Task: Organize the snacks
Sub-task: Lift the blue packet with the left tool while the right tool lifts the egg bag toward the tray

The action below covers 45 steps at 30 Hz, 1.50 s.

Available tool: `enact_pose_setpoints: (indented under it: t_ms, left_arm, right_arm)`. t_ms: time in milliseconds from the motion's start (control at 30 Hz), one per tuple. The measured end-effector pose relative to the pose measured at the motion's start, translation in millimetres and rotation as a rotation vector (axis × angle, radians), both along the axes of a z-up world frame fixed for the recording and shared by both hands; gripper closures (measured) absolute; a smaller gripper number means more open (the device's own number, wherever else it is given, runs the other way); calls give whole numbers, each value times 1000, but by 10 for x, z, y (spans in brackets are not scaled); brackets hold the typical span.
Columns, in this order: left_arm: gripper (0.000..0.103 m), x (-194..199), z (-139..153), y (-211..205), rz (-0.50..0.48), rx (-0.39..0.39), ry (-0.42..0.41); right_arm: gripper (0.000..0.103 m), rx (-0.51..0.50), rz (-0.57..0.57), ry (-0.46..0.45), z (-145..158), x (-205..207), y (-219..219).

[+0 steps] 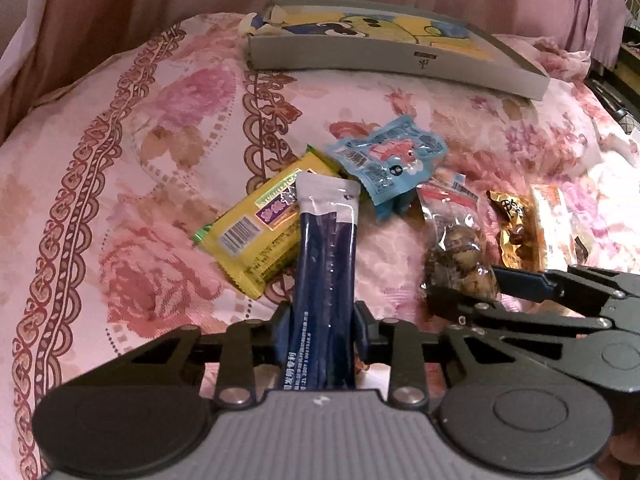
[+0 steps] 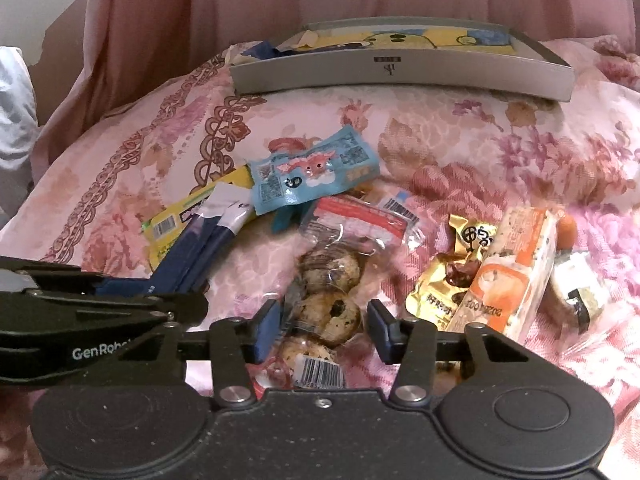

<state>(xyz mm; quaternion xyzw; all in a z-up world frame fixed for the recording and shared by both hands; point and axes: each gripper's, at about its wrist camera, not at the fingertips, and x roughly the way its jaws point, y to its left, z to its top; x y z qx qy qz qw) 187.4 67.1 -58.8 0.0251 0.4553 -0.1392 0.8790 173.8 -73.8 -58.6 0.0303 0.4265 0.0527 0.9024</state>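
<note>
My left gripper (image 1: 322,320) is shut on a long dark blue stick pack (image 1: 325,264) with a white top; it also shows in the right wrist view (image 2: 200,248). Its tip lies over a yellow wafer packet (image 1: 256,232). My right gripper (image 2: 324,326) is open, its fingers on either side of a clear bag of speckled quail eggs (image 2: 328,304), seen also in the left wrist view (image 1: 456,248). A light blue pouch (image 2: 312,172), a gold packet (image 2: 444,280) and an orange-and-white packet (image 2: 508,276) lie nearby.
A shallow grey box (image 2: 400,72) with a yellow cartoon lining stands at the back on the pink floral bedspread (image 1: 120,184). A pink curtain (image 2: 240,0) hangs behind. A small clear-wrapped snack (image 2: 576,292) lies at the far right.
</note>
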Motion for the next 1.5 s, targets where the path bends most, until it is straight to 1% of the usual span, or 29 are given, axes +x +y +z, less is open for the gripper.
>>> enact_pose_setpoints:
  t_ms: [100, 200, 300, 400, 500, 600, 1000, 1067, 1333, 1433, 1500]
  left_arm:
    - [67, 14, -13, 0, 0, -2, 5]
    - [66, 32, -32, 9, 5, -14, 16]
    - [66, 36, -35, 15, 9, -17, 17]
    - [66, 20, -30, 7, 11, -16, 13]
    - [69, -4, -15, -11, 15, -15, 19]
    - [72, -36, 8, -26, 22, -31, 28]
    - [76, -203, 76, -57, 48, -110, 50]
    - [76, -242, 115, -64, 51, -123, 42]
    - [76, -422, 293, -105, 55, -177, -40]
    - [76, -490, 355, -131, 62, -185, -61]
    - [77, -534, 376, -173, 56, -171, -72]
  right_arm:
    - [50, 2, -2, 3, 0, -3, -7]
    - [50, 2, -11, 10, 0, 1, -7]
    - [50, 3, -16, 5, -8, -12, -6]
    - [52, 0, -21, -3, -6, -39, 5]
    - [55, -12, -15, -6, -7, -74, 23]
    - [57, -10, -14, -11, 4, -103, 16]
    - [59, -17, -1, -47, 141, -305, -66]
    - [59, -10, -2, -62, 191, -352, -92]
    - [59, 25, -7, -120, 420, -480, -222]
    - [59, 33, -1, -140, 521, -550, -252]
    - [59, 41, 3, -150, 591, -611, -279]
